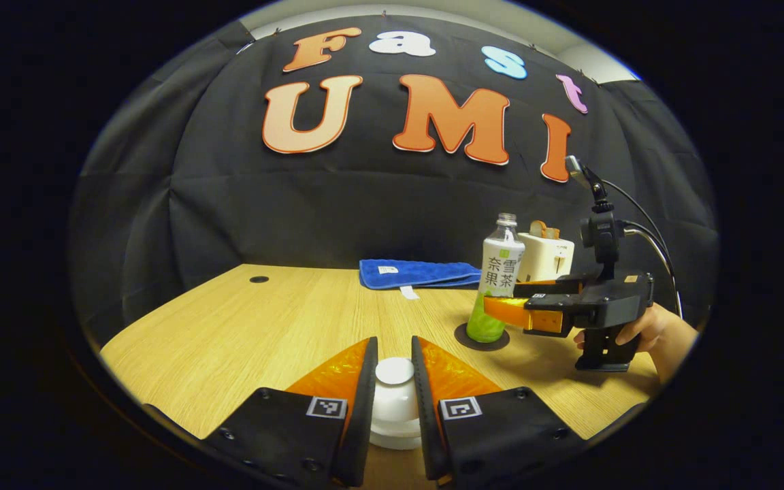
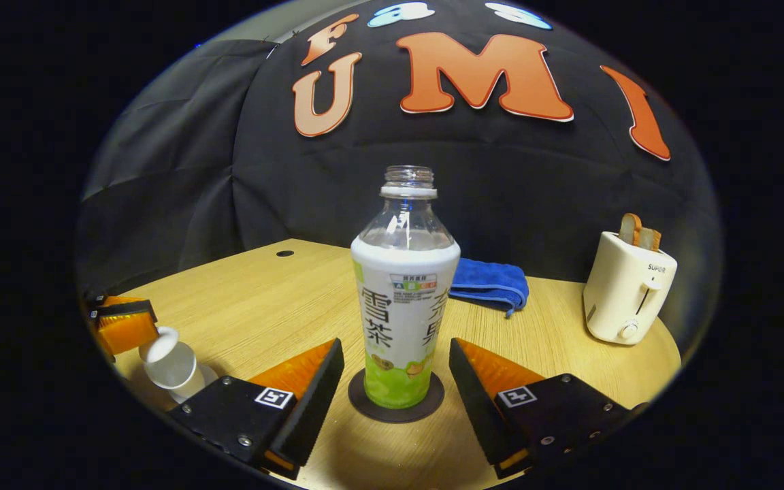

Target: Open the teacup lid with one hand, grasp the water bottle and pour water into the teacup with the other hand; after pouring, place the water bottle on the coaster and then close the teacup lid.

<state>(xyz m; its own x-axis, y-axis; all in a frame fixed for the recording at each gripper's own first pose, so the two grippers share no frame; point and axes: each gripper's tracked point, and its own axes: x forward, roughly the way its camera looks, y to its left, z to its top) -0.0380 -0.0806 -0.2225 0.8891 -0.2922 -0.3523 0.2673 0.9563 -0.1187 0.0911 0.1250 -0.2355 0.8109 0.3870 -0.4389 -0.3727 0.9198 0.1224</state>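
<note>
Standing on the dark round coaster (image 2: pixel 395 407), the water bottle (image 2: pixel 402 299) has no cap and a little green liquid at its base, so we judge the pour finished and the bottle set down. The right gripper (image 2: pixel 395 371) is spread wide, its fingers on either side of the bottle and clear of it. What remains is closing the teacup.

In the left gripper view, the left gripper (image 1: pixel 395 381) has its fingers drawn close around the white lid (image 1: pixel 395 371); we cannot confirm that both press on it. The white teacup (image 1: pixel 395 425) sits beneath, on the table (image 1: pixel 242 327). Whether the lid is fully seated we cannot tell. The next move calls for a level lowering and a clean release.

Materials: clear plastic bottle, tapering to a narrow neck, with a paper-like sleeve; smooth, glossy, rounded cup and lid; pale wood-grain table; a soft blue towel (image 2: pixel 491 282) and a cream toaster (image 2: pixel 627 289) beyond.
</note>
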